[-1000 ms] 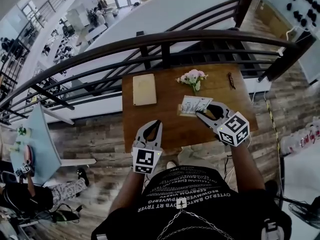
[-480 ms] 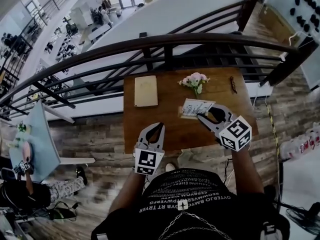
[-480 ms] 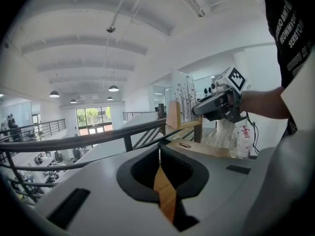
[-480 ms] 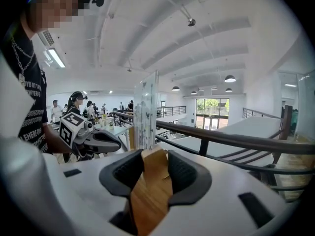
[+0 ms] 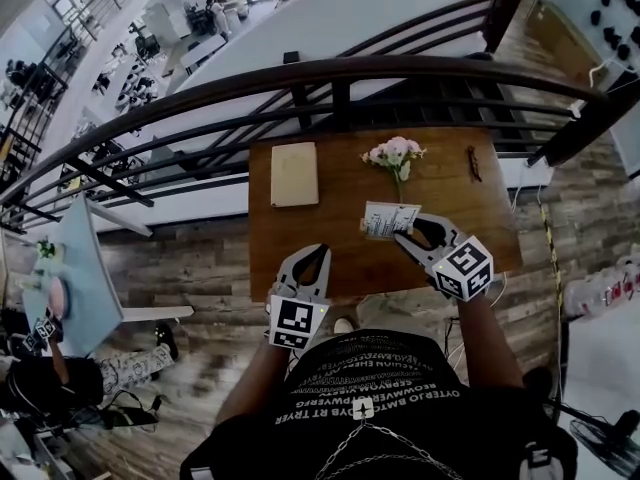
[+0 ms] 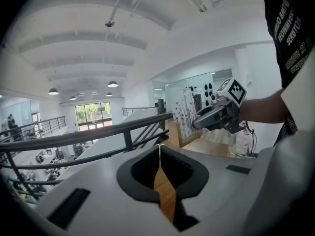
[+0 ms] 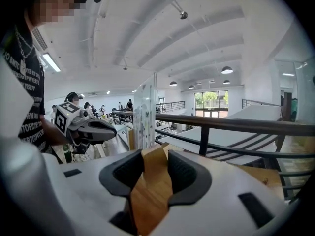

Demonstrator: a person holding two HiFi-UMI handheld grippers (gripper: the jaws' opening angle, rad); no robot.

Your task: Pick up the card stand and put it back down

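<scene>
Head view: my right fingers (image 5: 410,244) clamped on stand (image 5: 389,220) base, centre-right of tabletop (image 5: 330,238). Pickup looks done; touchdown unclear, release left. Left fingers (image 5: 284,270) together, empty, lower centre.

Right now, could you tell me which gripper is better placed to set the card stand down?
Right: the right gripper grips the card stand by its wooden base over the table. The left gripper is shut, empty, and back at the table's near edge.

Mezzanine: dark curved railing (image 5: 400,65), wood-plank floor (image 5: 180,263), wooden table (image 5: 330,228), white ceiling (image 6: 98,14), pendant lamps (image 6: 112,84).
</scene>
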